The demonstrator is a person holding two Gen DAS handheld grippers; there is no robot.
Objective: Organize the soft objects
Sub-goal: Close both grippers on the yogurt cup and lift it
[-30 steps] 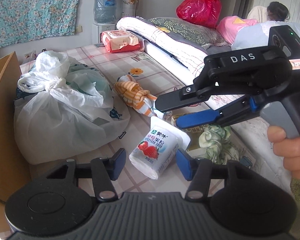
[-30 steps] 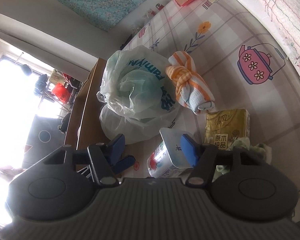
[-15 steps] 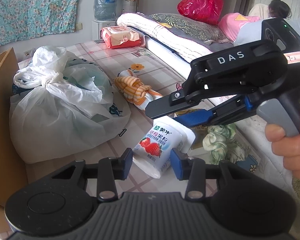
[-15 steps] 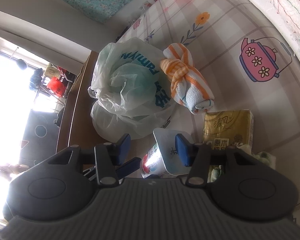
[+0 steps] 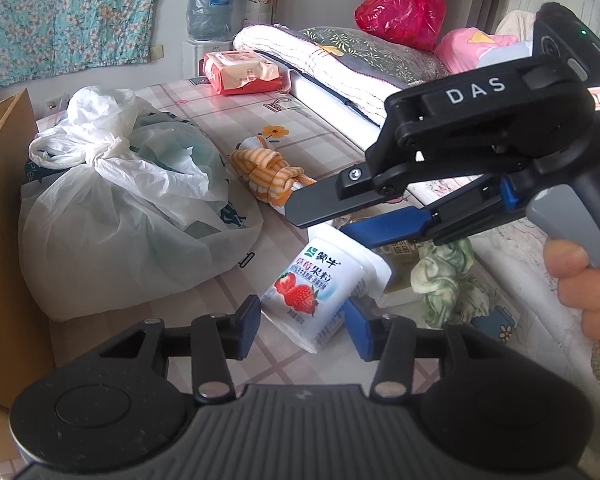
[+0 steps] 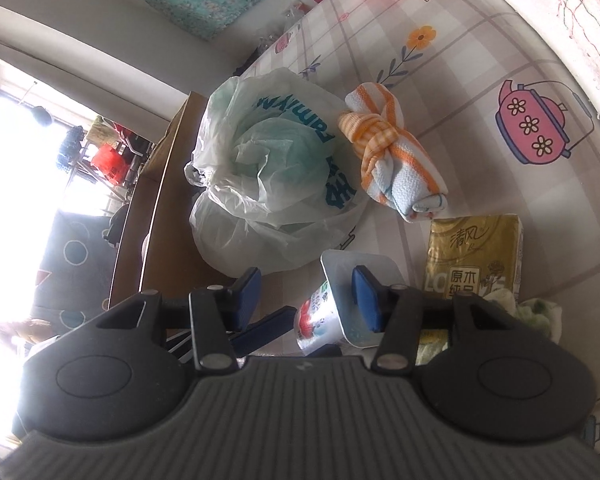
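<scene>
The yogurt cup (image 5: 318, 286) lies on its side on the patterned mat (image 5: 220, 120), near the mat's front edge, with its strawberry label facing up. The left gripper (image 5: 300, 322) has its 2 jaws either side of the cup's base; they are opening, with a gap showing on the left side, so no pad presses on the cup. The right gripper (image 5: 352, 220) reaches in from the right edge, held by a hand (image 5: 584, 284); its jaws are also opening and stand apart just above the cup's lid end, which sits between them without being clamped. In the right wrist view, the cup's white lid (image 6: 358, 280) lies between that gripper's 2 blue pads (image 6: 366, 296).

Just behind the cup lies a knotted orange-striped towel (image 5: 270, 172). A tied white plastic bag (image 5: 120, 208) sits toward the left edge, against a cardboard box (image 5: 0, 208). Beside the cup on the right are a yellow tissue pack (image 6: 474, 256) and a green-and-white cloth bundle (image 5: 446, 280), touching each other.
</scene>
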